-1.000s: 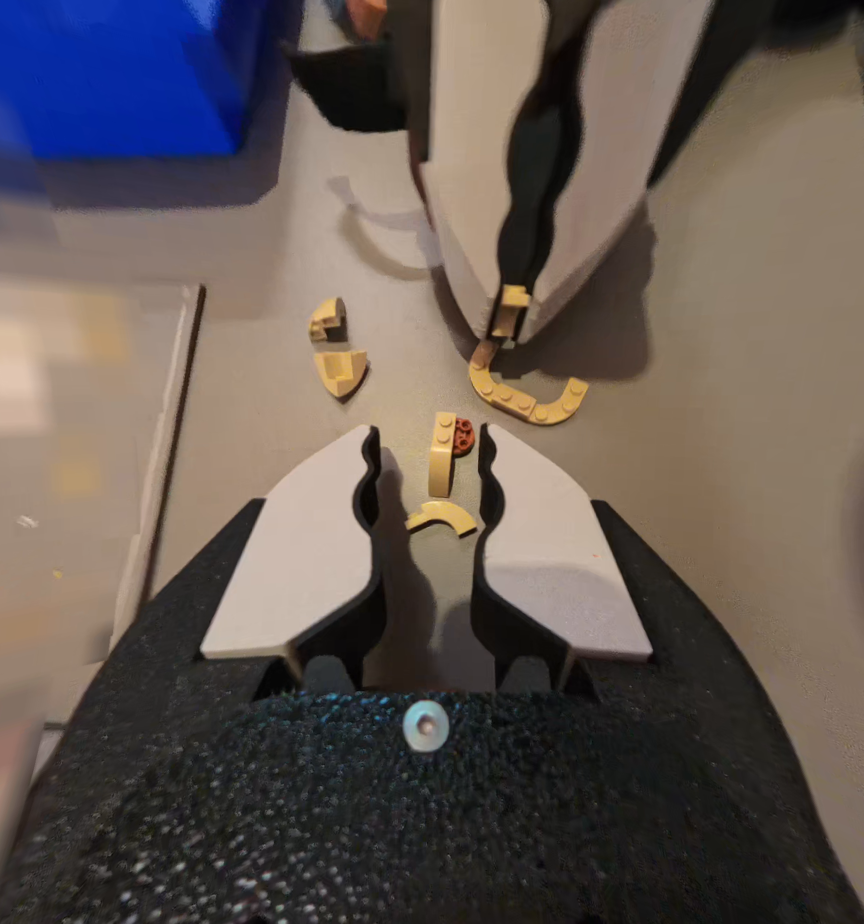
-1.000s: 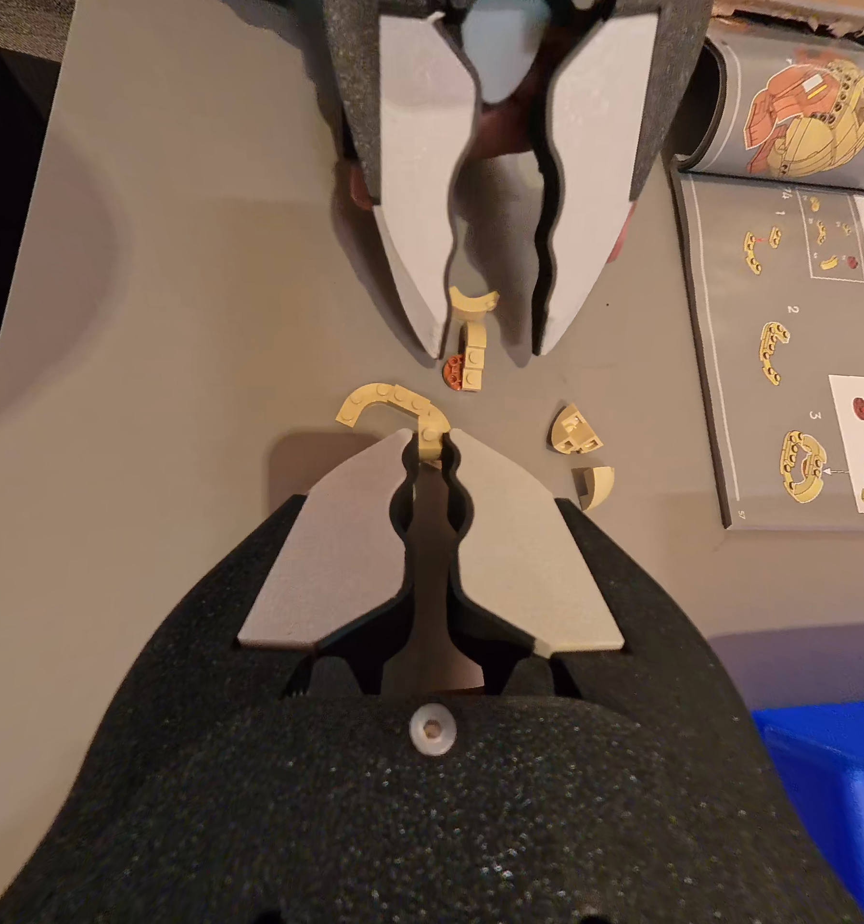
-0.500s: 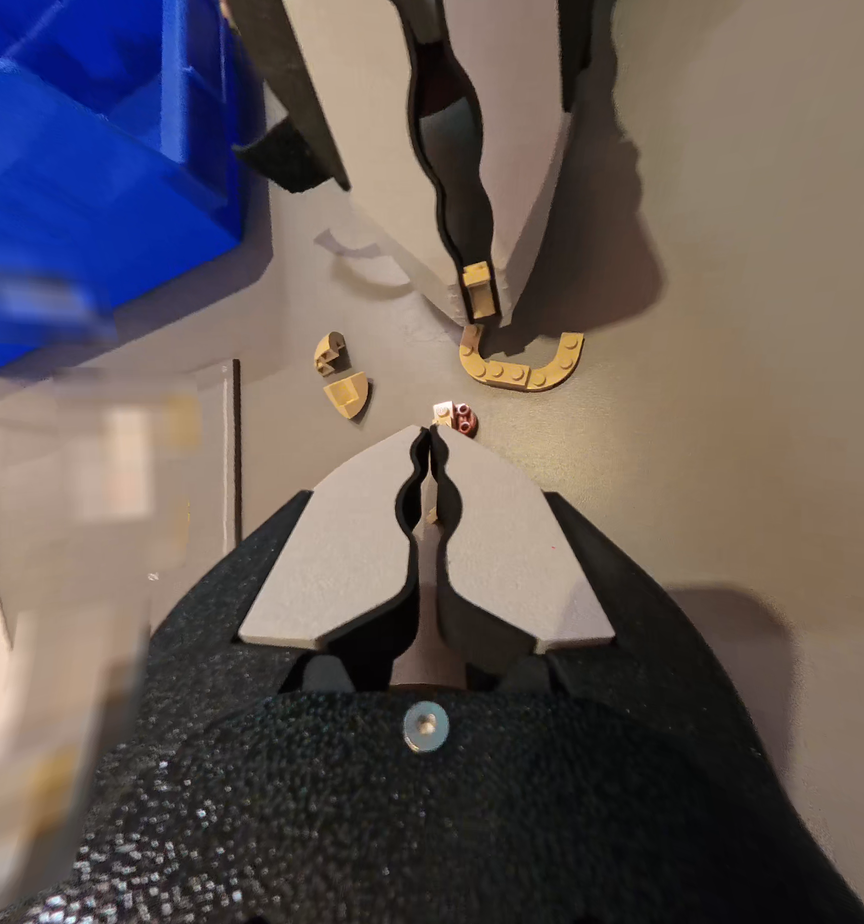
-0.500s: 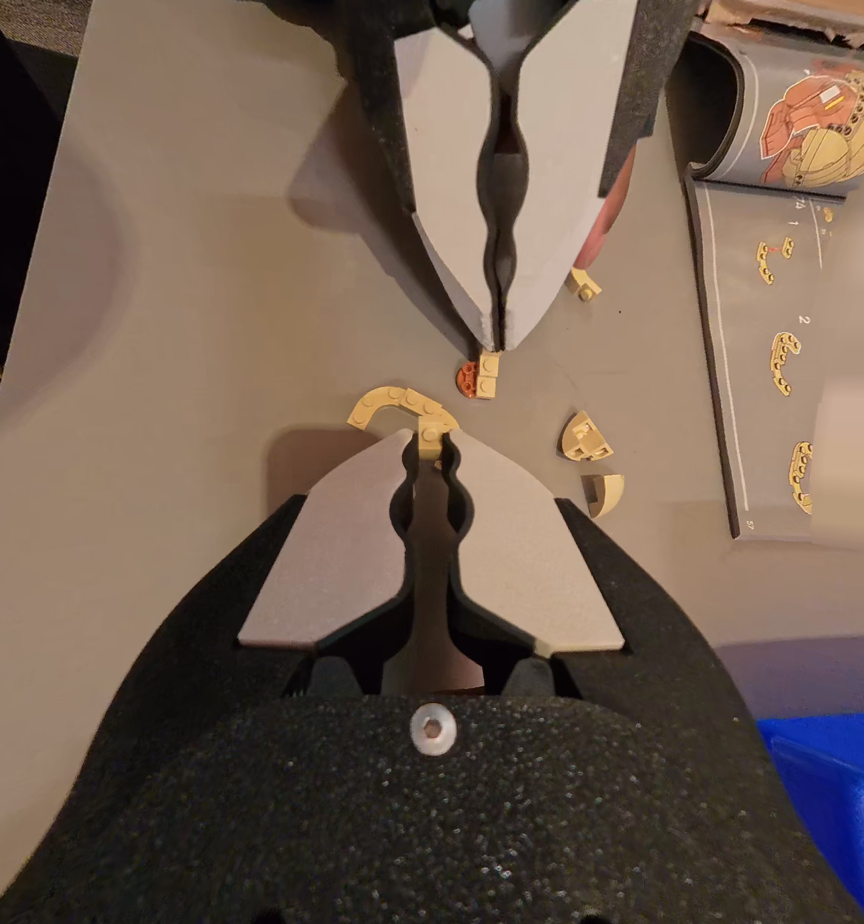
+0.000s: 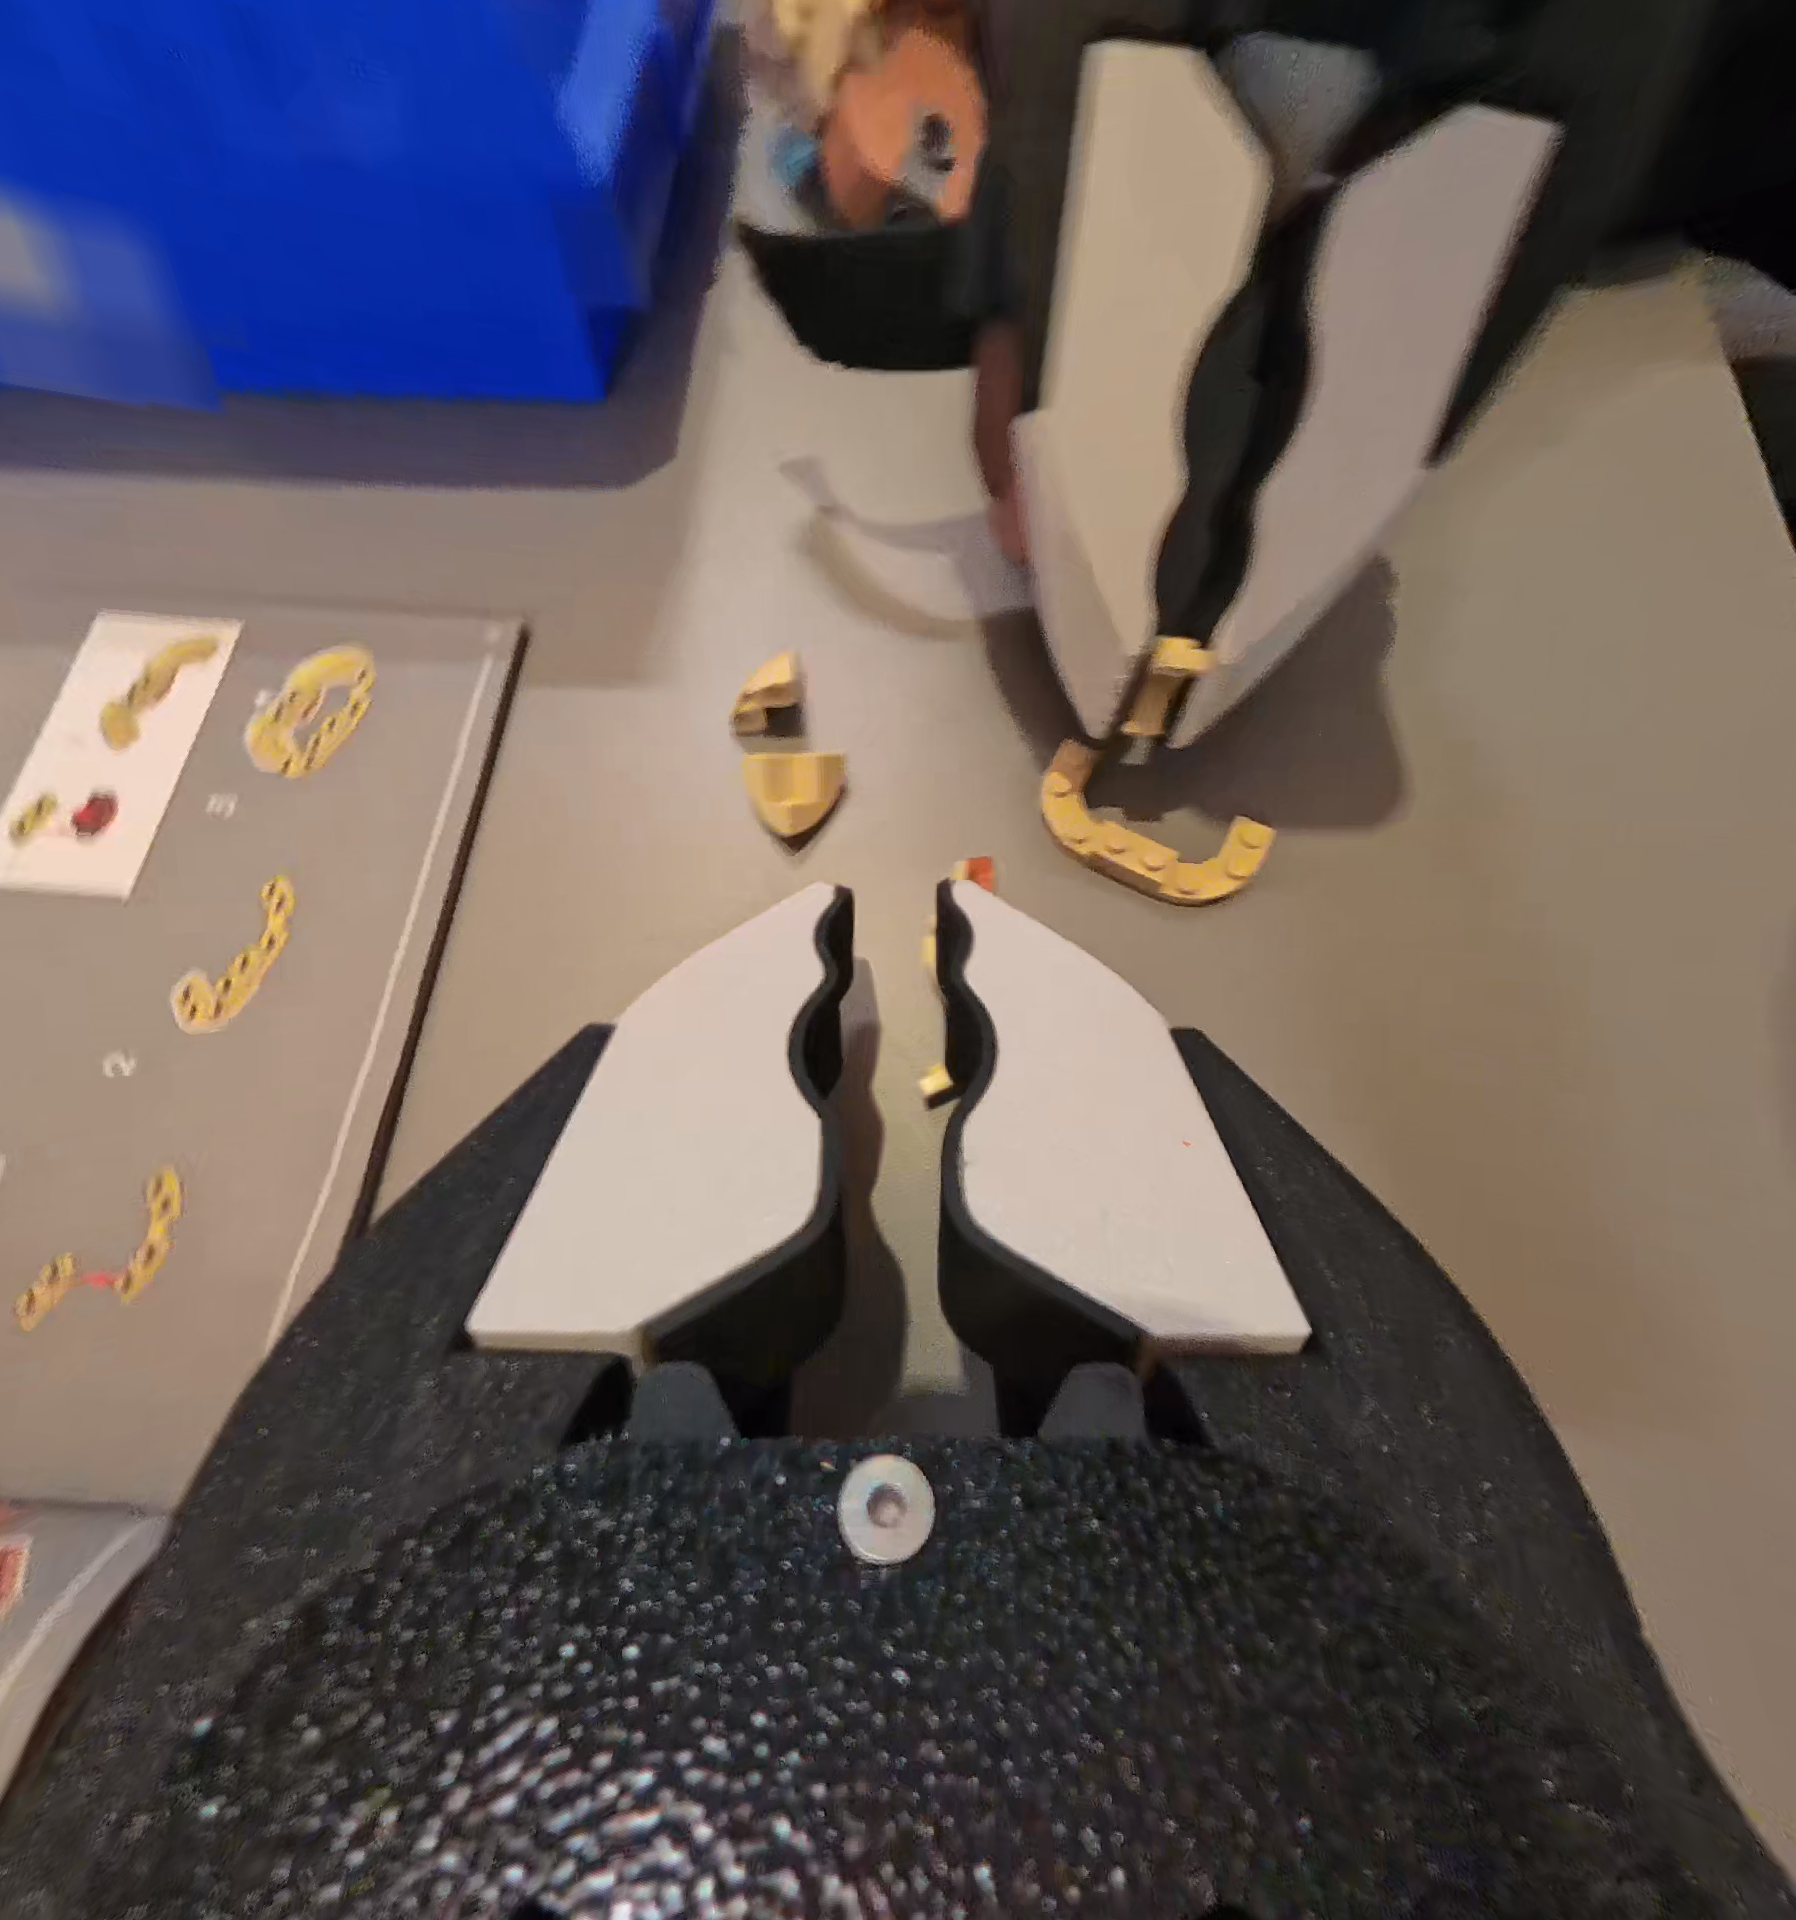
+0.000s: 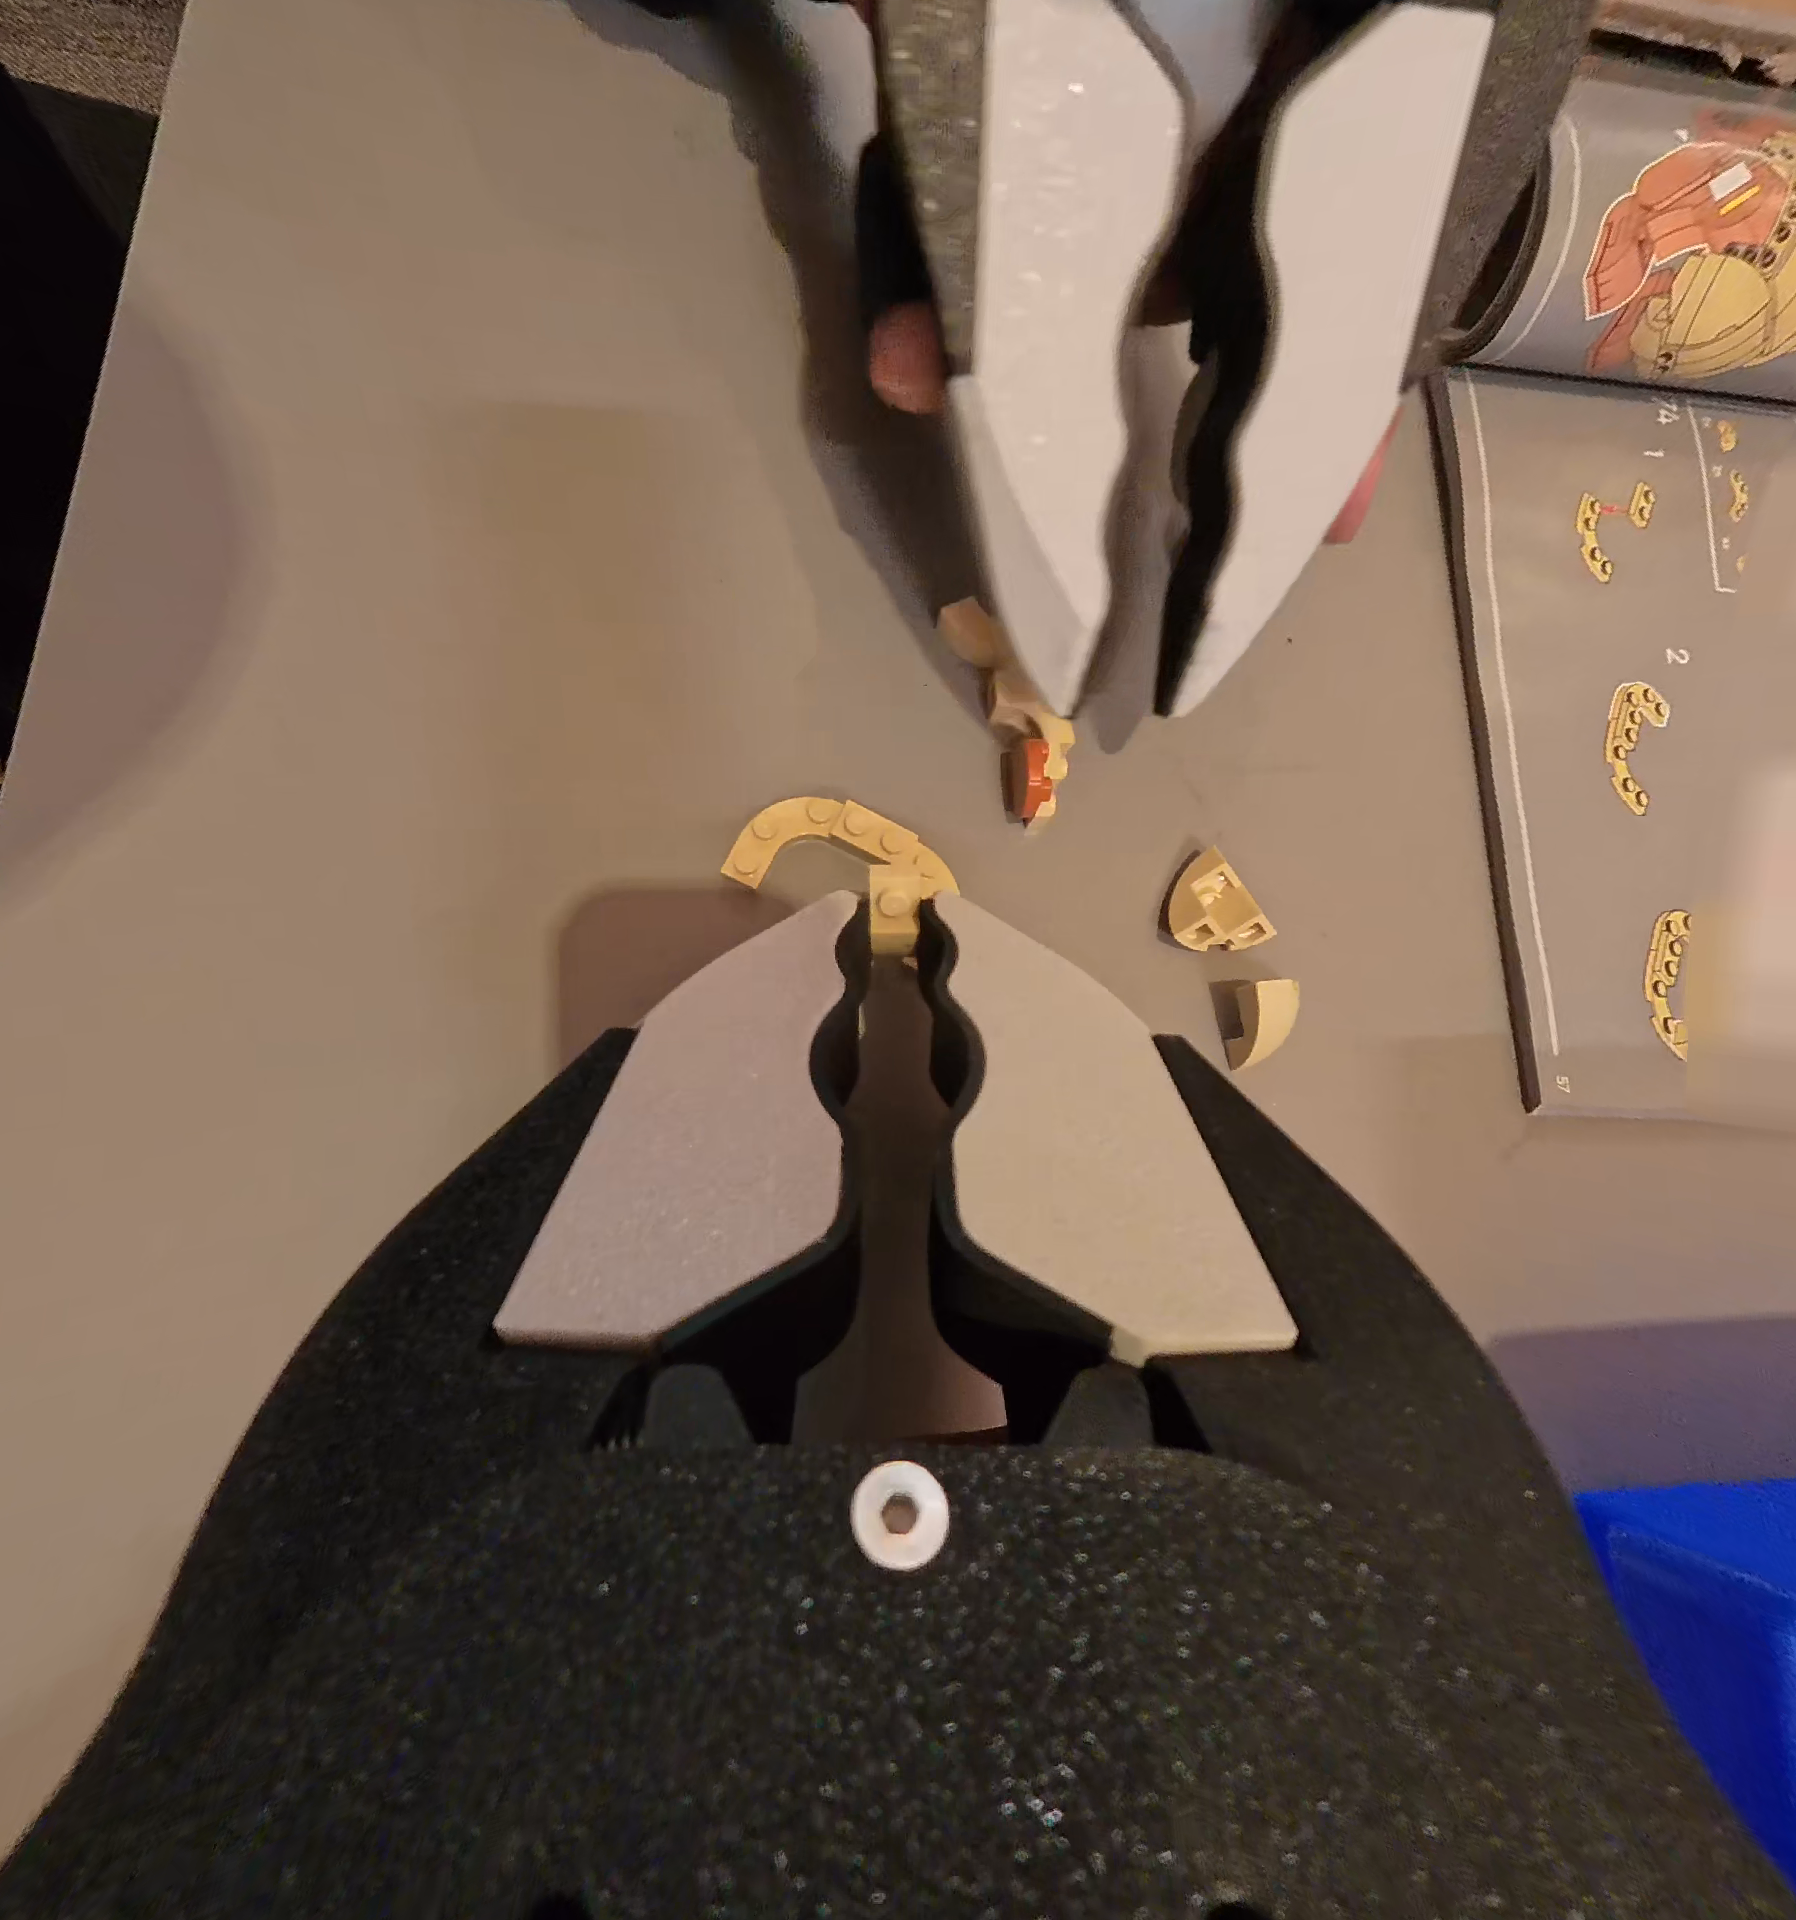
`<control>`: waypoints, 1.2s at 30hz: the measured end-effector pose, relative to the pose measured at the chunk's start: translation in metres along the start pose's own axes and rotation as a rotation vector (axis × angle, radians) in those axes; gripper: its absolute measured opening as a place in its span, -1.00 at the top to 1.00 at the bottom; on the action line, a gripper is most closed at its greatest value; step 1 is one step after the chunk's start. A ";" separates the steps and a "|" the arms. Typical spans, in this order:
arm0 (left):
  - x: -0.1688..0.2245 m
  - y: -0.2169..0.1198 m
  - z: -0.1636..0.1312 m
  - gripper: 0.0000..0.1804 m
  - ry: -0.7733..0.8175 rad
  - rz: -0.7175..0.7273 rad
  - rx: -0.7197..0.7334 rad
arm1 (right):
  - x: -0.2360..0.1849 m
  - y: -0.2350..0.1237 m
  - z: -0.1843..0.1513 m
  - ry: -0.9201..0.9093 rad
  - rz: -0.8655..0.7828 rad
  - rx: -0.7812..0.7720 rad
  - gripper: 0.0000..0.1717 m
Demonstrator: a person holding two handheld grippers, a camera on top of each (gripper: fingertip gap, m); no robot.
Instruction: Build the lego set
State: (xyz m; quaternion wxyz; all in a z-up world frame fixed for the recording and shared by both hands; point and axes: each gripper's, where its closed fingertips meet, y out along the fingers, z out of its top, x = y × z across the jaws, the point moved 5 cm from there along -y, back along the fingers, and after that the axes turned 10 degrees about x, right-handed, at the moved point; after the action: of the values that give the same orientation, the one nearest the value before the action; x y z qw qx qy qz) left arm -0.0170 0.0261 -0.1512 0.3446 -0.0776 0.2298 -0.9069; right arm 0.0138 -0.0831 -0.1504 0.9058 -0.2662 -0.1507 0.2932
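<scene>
Left wrist view, from the left edge: an open instruction booklet (image 5: 219,935) lies flat on the grey table (image 5: 1496,1039), with a blue bin (image 5: 302,187) in the upper left. Toward the centre sit two tan quarter-dome bricks (image 5: 785,758), one just above the other. At lower centre the left gripper (image 5: 894,904) has its jaws a narrow way apart with nothing pressed between them; a small tan-and-red brick piece (image 5: 979,871) lies on the table just beside the tip of its right-hand finger. To the upper right, the right gripper (image 5: 1164,707) pinches a small tan brick (image 5: 1169,681) that stands on one end of a tan curved plate (image 5: 1148,842) lying on the table.

Right wrist view shows the same pinch at centre frame: both pads press the sides of that small brick, with the curved plate just above the fingertips. The booklet is at the right edge.
</scene>
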 end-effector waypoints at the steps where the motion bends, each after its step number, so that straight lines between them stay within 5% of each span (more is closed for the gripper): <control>1: 0.006 0.000 0.002 0.82 0.051 -0.019 0.005 | 0.000 0.000 0.000 0.000 -0.001 0.001 0.91; 11: 0.014 0.005 -0.010 0.69 0.077 0.191 -0.137 | 0.000 0.000 -0.001 0.006 0.004 0.002 0.91; 36: 0.016 0.021 -0.005 0.81 -0.011 0.072 -0.154 | 0.001 0.004 -0.002 0.012 0.006 0.003 0.91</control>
State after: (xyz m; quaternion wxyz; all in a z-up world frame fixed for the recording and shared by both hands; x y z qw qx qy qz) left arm -0.0182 0.0037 -0.1661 0.3712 -0.1007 0.2998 -0.8730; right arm 0.0134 -0.0809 -0.1546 0.9062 -0.2670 -0.1437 0.2947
